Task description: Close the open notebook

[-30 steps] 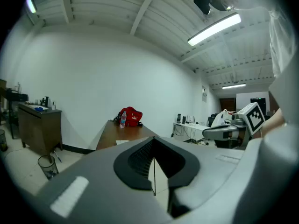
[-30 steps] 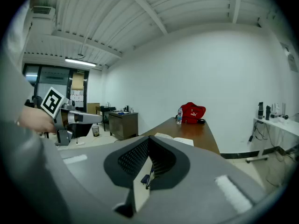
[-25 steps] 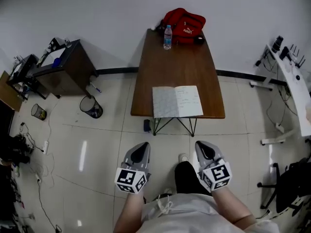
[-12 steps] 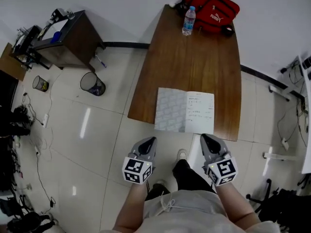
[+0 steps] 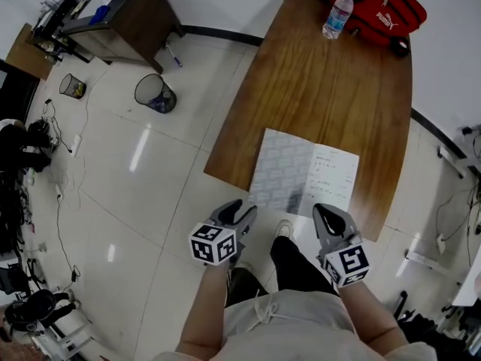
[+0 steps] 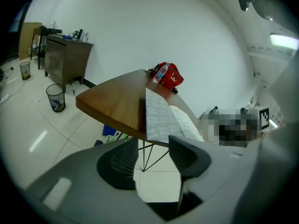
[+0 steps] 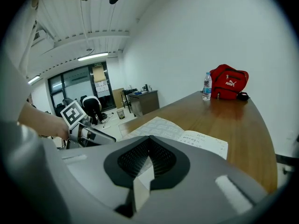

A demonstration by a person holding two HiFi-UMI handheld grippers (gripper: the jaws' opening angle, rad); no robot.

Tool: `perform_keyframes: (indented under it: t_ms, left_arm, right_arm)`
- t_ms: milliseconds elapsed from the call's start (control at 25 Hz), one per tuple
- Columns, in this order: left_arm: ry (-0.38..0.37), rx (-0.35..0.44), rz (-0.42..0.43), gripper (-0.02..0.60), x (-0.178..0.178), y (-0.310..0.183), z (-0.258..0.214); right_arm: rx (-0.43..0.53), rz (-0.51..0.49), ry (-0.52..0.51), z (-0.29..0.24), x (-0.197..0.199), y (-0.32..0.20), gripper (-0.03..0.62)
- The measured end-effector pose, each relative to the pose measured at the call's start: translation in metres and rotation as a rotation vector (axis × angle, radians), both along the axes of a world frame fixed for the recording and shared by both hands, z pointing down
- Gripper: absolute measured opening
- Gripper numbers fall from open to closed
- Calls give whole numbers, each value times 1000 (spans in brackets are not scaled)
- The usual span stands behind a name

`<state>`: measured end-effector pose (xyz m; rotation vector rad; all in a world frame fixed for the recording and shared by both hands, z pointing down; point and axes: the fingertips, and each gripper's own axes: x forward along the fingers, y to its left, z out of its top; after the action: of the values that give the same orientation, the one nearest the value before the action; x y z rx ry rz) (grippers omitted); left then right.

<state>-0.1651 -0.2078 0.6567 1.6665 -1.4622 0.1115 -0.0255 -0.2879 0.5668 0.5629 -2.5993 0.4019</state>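
Note:
The open notebook (image 5: 301,173) lies flat at the near edge of the wooden table (image 5: 331,89), with a grey patterned page on the left and a handwritten page on the right. My left gripper (image 5: 244,210) hangs just short of the notebook's near left corner. Its jaws are opening, and nothing is between them. In the left gripper view the notebook (image 6: 161,118) shows beyond the left gripper (image 6: 154,143). My right gripper (image 5: 325,213) is shut and empty, just before the right page. In the right gripper view the notebook (image 7: 205,141) lies right past the right gripper (image 7: 149,139).
A red bag (image 5: 379,13) and a water bottle (image 5: 337,15) stand at the table's far end. On the floor to the left are a mesh bin (image 5: 155,94), a dark cabinet (image 5: 128,13) and loose cables. The person's legs are below the grippers.
Both grippers have come forward and down to the table's near edge, and the left one has rolled. The notebook lies open as before.

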Motion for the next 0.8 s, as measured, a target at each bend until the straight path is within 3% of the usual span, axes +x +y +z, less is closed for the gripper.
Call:
perform_keyframes:
  t_ms: [280,400,680,800]
  left_arm:
    - [59,-37,22,210,8,-21,9]
    - [35,-47,34,148,7,-22,8]
    - [-4,50,82,24,13,-28,-38]
    - [-13,109,144,21,30,-36,-69]
  right_arm:
    - [-23,-44,20,14,-4,-3,2]
    - [-21,-38,15,15,-1,-5,2]
    - [-1,14,-3,3,11,-7,2]
    - [18,50,-18,-9,20,-6,2]
